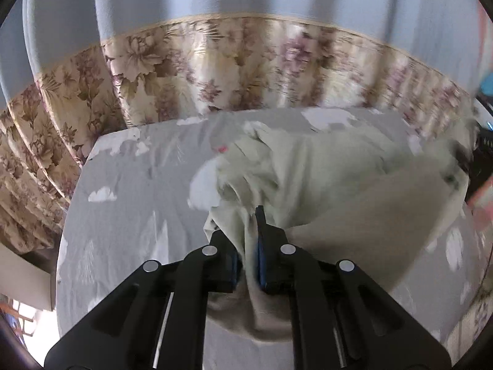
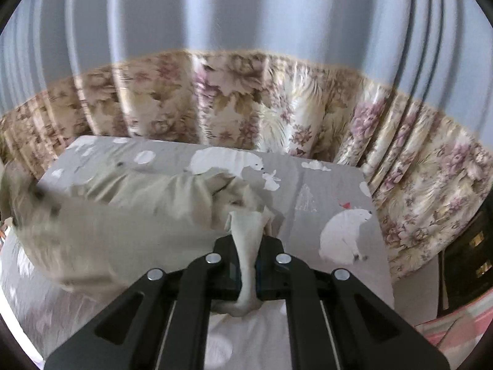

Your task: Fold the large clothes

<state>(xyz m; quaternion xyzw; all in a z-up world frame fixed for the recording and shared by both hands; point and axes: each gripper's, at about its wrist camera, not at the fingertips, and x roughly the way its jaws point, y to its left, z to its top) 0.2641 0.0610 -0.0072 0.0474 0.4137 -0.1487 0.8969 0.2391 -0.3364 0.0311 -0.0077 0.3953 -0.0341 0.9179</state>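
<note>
Left gripper (image 1: 248, 240) pinches a bunched edge of the pale cream garment (image 1: 323, 166), jaws pressed tight on the fabric. Right gripper (image 2: 248, 246) likewise clamps a twisted strip of that cloth (image 2: 129, 203). The garment hangs stretched and crumpled, blurred, over the grey bear-print sheet (image 2: 308, 191). Beyond, floral curtains (image 1: 197, 71); only the right view shows a dark cabinet (image 2: 471, 252) far right.

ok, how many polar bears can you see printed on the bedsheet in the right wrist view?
2. One polar bear at the far edge of the bedsheet; another polar bear right of the right gripper. The cream garment may hide more.
</note>
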